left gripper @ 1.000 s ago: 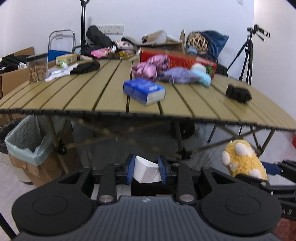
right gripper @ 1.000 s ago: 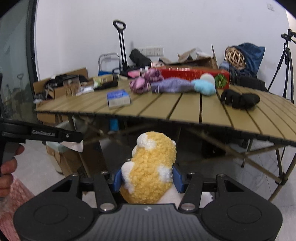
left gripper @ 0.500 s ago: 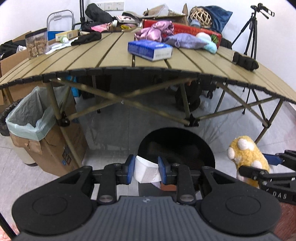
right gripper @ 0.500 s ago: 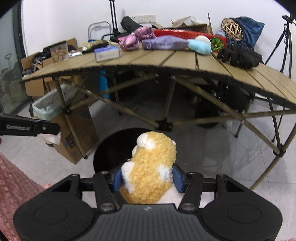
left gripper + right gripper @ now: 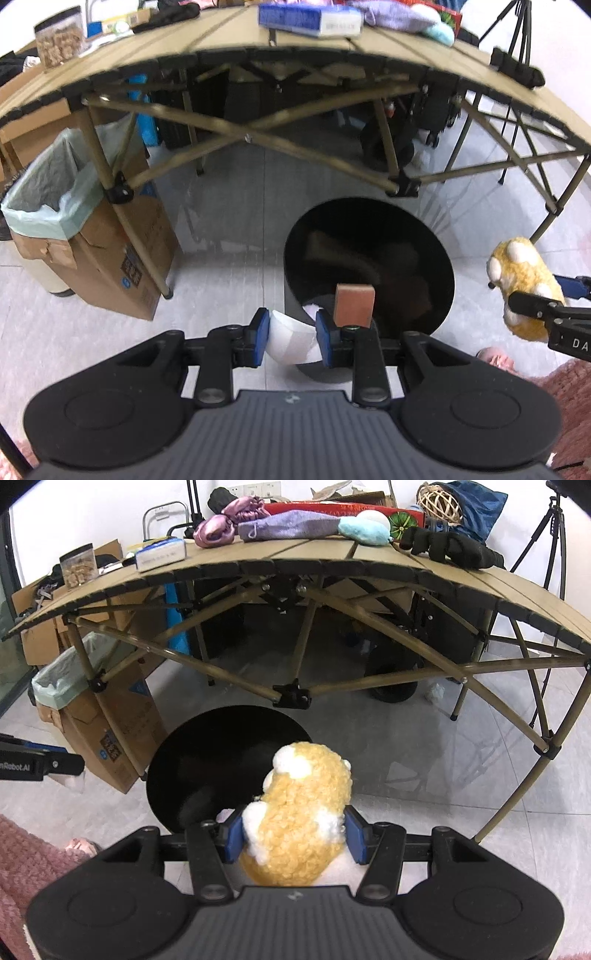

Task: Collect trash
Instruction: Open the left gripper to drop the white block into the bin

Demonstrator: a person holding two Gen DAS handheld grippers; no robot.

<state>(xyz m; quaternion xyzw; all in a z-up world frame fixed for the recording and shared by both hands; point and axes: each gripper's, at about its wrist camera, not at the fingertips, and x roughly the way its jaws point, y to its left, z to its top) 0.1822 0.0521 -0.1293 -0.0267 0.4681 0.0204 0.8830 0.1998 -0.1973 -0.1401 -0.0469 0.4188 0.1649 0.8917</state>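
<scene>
My left gripper (image 5: 290, 338) is shut on a crumpled white paper (image 5: 286, 338) and holds it at the near left rim of a round black trash bin (image 5: 369, 266) on the floor. A brown card (image 5: 354, 304) stands at the bin's near rim. My right gripper (image 5: 295, 834) is shut on a yellow and white plush toy (image 5: 303, 808) and holds it just right of the same bin (image 5: 221, 764). The toy also shows in the left wrist view (image 5: 521, 284).
A folding slatted table (image 5: 221, 59) spans overhead with crossed leg braces (image 5: 258, 140). A cardboard box with a green liner bag (image 5: 55, 192) stands at the left. A blue box (image 5: 310, 20), cloths and black items lie on the table. Tripod at far right (image 5: 554, 542).
Both grippers have moved lower and forward, tilting down toward the floor. The black bin has come closer and larger in both views. Both grips are unchanged.
</scene>
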